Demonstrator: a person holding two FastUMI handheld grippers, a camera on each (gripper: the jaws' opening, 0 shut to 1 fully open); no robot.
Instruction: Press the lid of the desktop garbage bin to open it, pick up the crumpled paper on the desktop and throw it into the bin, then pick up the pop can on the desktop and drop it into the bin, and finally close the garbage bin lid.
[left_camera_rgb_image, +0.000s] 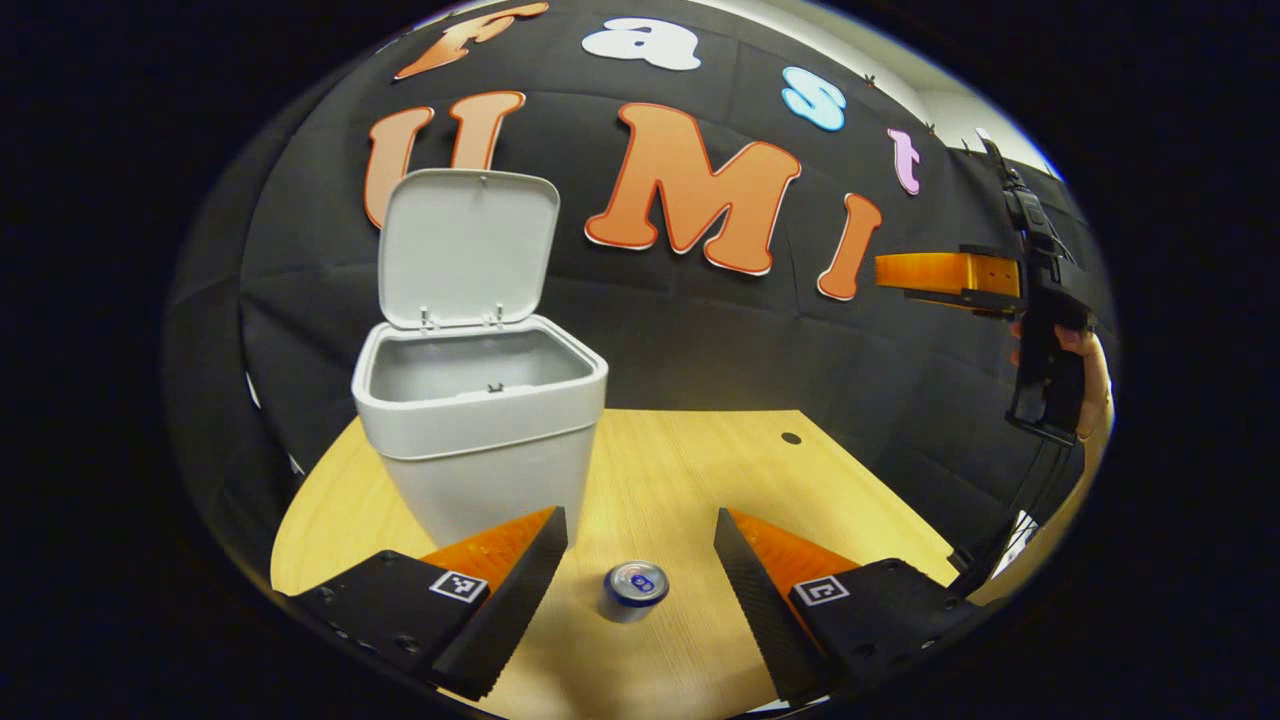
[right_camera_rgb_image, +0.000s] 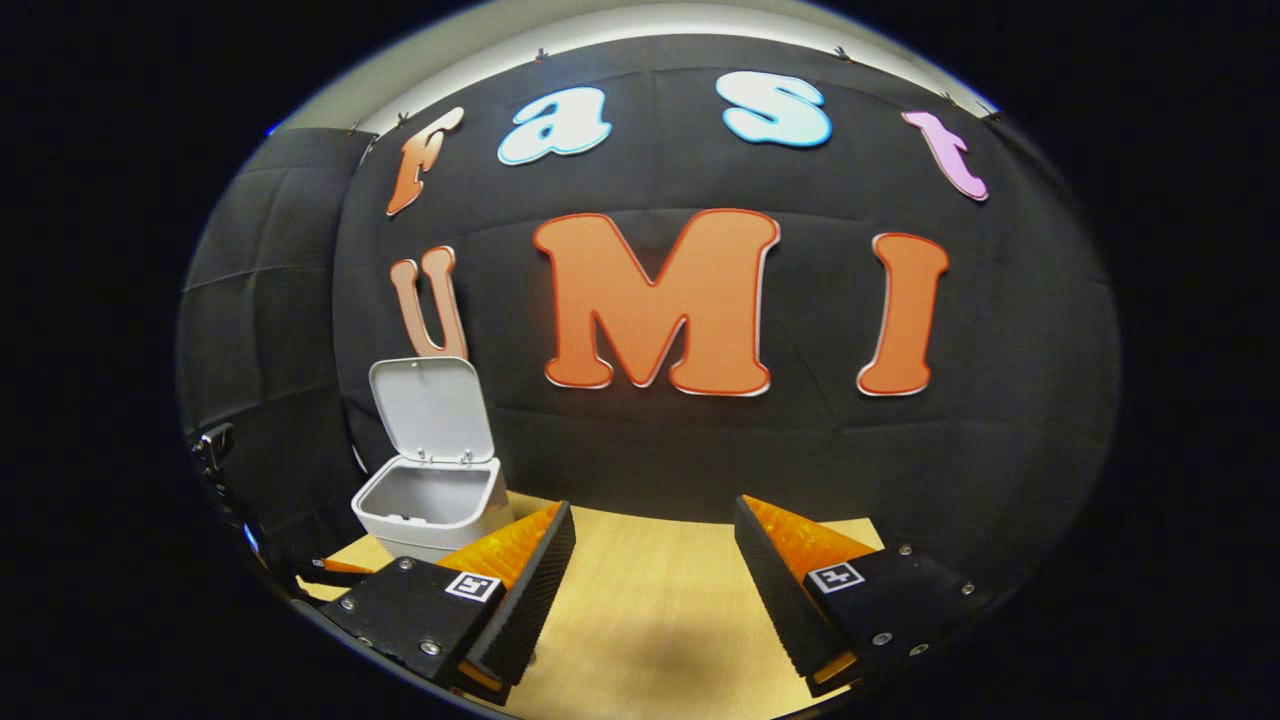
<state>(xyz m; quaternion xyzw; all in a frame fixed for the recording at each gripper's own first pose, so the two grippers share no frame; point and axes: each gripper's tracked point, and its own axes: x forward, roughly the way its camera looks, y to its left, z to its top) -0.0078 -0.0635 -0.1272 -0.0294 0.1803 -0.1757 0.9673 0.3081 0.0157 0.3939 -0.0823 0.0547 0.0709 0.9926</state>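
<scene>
The white desktop bin (left_camera_rgb_image: 480, 470) stands on the wooden table (left_camera_rgb_image: 680, 480) with its lid (left_camera_rgb_image: 468, 245) swung upright; what lies inside is hidden by its wall. A pop can (left_camera_rgb_image: 634, 588) stands upright on the table just right of the bin. My left gripper (left_camera_rgb_image: 640, 520) hangs open above the can, one finger to each side, not touching it. In the right gripper view the bin (right_camera_rgb_image: 430, 505) and its raised lid (right_camera_rgb_image: 432, 408) are far off to the left. My right gripper (right_camera_rgb_image: 655, 510) is open over bare table (right_camera_rgb_image: 650, 610), with nothing between its fingers.
In the left gripper view the right gripper (left_camera_rgb_image: 950, 277) is held high at the far right by a hand (left_camera_rgb_image: 1088, 375), well away from the bin. A small round hole (left_camera_rgb_image: 791, 438) marks the table near the back wall. The table's right edge runs close below that hand.
</scene>
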